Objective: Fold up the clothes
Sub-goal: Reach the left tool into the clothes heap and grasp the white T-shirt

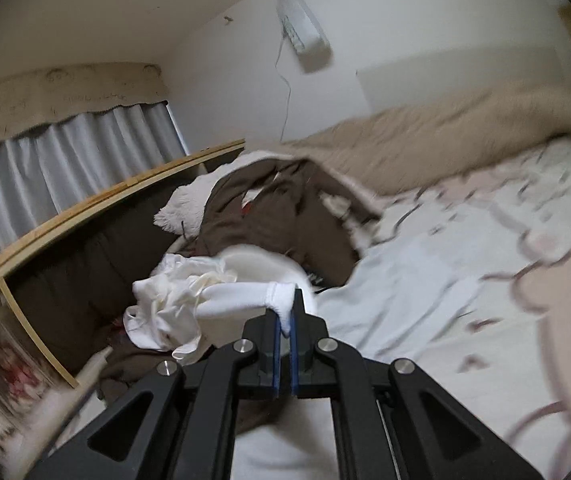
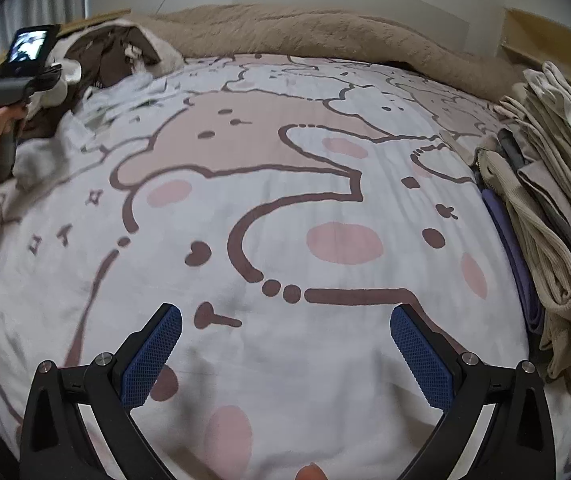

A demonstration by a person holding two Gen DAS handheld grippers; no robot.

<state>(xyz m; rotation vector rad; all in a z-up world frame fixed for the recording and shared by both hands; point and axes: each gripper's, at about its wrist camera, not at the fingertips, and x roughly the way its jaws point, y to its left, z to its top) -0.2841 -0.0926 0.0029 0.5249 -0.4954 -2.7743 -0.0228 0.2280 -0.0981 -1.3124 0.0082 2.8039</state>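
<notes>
The left gripper (image 1: 285,314) is being kept closed to a narrow gap, with a corner of a white garment (image 1: 189,304) being pinched between its blue pads (image 1: 294,344). The garment is being lifted, crumpled, above a brown garment (image 1: 277,216) lying by the wooden headboard (image 1: 97,204). The right gripper (image 2: 286,322) is being held wide apart, nothing being touched, above the patterned bedsheet (image 2: 269,184). A stack of folded clothes (image 2: 549,216) is lying at the sheet's right edge, and a beige blanket (image 2: 325,36) is bunched along the far side.
</notes>
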